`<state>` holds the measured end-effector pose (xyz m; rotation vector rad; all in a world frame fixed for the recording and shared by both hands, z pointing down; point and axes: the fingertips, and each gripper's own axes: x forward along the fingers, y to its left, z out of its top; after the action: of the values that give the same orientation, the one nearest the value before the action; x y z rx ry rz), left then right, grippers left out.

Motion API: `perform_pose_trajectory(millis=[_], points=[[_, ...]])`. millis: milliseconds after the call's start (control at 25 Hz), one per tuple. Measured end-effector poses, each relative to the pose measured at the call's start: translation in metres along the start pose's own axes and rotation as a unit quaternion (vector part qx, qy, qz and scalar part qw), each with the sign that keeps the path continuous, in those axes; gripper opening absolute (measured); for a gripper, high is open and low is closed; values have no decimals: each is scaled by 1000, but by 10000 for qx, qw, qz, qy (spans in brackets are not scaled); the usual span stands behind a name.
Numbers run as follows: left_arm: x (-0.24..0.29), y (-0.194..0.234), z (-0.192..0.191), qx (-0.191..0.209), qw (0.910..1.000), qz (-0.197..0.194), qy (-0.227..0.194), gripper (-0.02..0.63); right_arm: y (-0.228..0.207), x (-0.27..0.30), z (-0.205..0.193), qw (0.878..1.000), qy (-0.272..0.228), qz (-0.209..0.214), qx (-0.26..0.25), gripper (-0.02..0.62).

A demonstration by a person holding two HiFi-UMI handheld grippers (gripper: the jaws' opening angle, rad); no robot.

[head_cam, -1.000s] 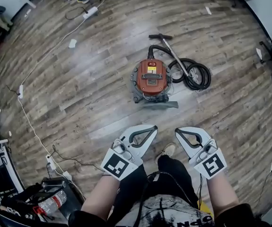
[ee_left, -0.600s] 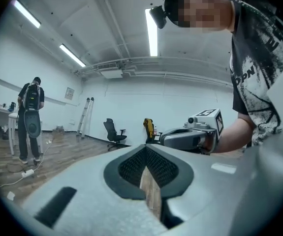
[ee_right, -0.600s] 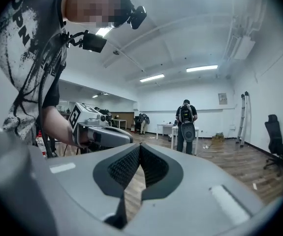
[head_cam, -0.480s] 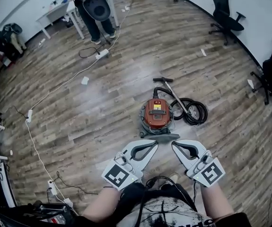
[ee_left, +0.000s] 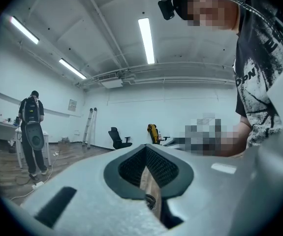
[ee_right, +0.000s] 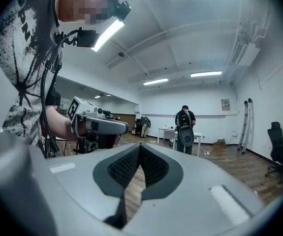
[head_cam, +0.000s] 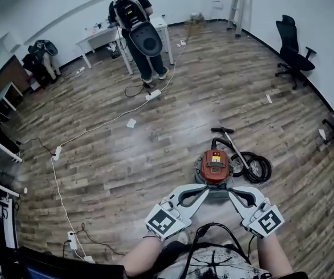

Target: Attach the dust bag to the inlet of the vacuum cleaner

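Head view looks down; all show standing person.

Vacuum cleaner base behind left claw and right claw; inlet perhaps too small

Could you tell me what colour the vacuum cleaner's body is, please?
The vacuum cleaner is orange-red, clearest in the head view.

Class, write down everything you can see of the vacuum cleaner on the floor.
The vacuum cleaner is a round canister with an orange-red, plastic-looking top, a yellow label and a dark grey base. It stands upright on the wooden floor. A black hose lies coiled beside it, with a thin wand.
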<state>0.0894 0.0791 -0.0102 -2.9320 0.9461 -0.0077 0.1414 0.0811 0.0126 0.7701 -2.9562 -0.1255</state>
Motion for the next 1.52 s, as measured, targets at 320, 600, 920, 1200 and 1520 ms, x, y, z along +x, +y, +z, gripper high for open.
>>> perform_pose_trajectory(millis=[320,600,920,1200,1520], points=[[-30,0,-7,-67,9999,88,104,2,14,9,-14,9998,129,-85,109,6],[-38,-8,-9,203,9997,-65,111,2,10,9,-16,9996,127,-164,189,6],[-49,-4,-6,91,9999,-10,-71,2,13,17,-20,9997,172,-118,127,6],[-56,2,-6,-18,9997,184,-162,2,17,22,-14,10000,60,16,33,6],[-55,0,-8,149,9997,171,-122,2,24,26,5,9985,-410,268,-233,6]])
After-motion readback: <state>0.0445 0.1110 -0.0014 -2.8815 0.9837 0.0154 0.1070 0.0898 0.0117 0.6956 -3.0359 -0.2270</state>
